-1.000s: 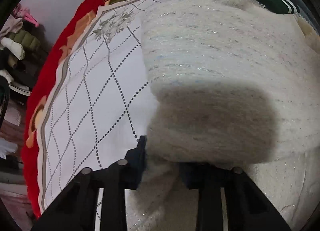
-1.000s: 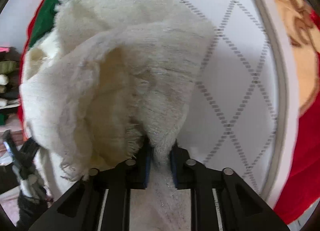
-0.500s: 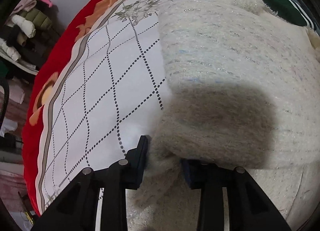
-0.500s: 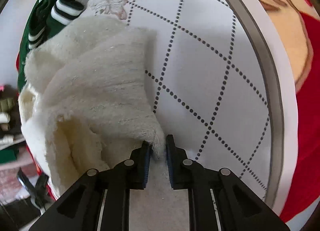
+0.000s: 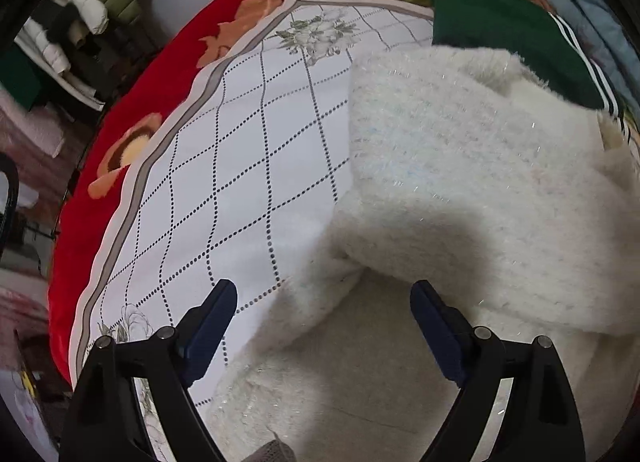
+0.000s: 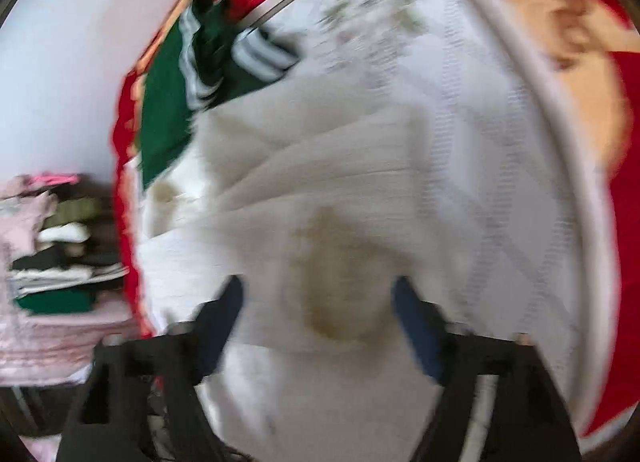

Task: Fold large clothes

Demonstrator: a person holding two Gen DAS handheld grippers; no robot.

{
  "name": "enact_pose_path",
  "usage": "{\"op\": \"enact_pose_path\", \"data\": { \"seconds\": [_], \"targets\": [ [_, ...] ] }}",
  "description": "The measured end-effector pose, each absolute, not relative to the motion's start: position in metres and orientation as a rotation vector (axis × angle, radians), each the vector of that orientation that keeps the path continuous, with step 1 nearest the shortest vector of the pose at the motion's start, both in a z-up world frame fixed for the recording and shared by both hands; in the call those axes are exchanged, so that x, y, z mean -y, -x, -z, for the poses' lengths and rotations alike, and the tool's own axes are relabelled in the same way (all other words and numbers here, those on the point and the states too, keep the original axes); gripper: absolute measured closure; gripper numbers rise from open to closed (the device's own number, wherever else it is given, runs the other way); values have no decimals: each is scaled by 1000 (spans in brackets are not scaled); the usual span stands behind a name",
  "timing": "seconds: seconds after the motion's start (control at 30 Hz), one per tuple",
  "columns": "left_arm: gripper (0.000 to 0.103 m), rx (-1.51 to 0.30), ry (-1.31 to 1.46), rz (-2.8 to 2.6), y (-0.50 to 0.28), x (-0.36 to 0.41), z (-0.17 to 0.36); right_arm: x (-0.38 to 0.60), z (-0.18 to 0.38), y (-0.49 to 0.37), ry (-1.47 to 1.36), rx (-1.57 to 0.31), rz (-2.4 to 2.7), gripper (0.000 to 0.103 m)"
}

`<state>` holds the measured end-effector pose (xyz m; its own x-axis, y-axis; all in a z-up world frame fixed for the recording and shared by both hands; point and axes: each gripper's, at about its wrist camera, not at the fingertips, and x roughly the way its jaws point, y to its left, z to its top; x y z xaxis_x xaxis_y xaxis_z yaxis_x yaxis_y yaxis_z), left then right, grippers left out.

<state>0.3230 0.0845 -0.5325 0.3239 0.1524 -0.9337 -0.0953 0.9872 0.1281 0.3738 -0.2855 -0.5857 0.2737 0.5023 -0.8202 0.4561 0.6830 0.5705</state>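
Left gripper (image 5: pixel 324 298), right gripper (image 6: pixel 318 294): both now spread wide, cream sweater (image 5: pixel 460 182) released, folded at 1 o'clock.

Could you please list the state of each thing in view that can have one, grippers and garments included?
left gripper: open, holding nothing, fingers either side of the sweater's edge.
right gripper: open, holding nothing; this view is motion-blurred.
cream sweater: folded over itself, lying on the bedspread, released.
green striped garment: lying behind the sweater, partly under it.
bedspread: spread flat.
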Motion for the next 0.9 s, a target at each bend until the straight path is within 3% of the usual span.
{"op": "enact_pose_path", "data": {
  "seconds": [0.1, 0.13, 0.17, 0.23, 0.4, 0.5, 0.53, 0.57, 0.63, 0.77, 0.9],
  "targets": [
    [14, -1212, -44, -177, -333, -72, 526, 279, 623, -392, -884, -1443, -51, 20],
    [14, -1197, -52, -179, -338, -66, 522, 278, 632, -391, -901, -1466, -63, 40],
    [14, -1182, -59, -178, -342, -62, 517, 270, 637, -396, -883, -1484, -61, 79],
    [14, -1136, -73, -167, -351, -53, 505, 256, 621, -405, -741, -1442, -61, 86],
    [14, -1084, -112, -148, -377, -40, 498, 241, 537, -401, -502, -1206, -34, 87],
    [14, -1150, -172, -186, -401, -36, 539, 252, 565, -418, -463, -1277, 31, 86],
    [13, -1210, -180, -191, -410, -38, 566, 257, 587, -423, -472, -1339, 50, 83],
    [10, -1232, -159, -183, -414, -42, 580, 273, 599, -422, -482, -1383, 61, 73],
    [3, -1216, -122, -186, -416, -48, 580, 278, 629, -431, -566, -1453, 64, 70],
    [3, -1181, -153, -208, -405, -52, 551, 295, 589, -419, -600, -1419, 72, 46],
    [3, -1164, -146, -238, -373, -48, 526, 310, 562, -383, -554, -1464, 95, 45]
  ]
}}
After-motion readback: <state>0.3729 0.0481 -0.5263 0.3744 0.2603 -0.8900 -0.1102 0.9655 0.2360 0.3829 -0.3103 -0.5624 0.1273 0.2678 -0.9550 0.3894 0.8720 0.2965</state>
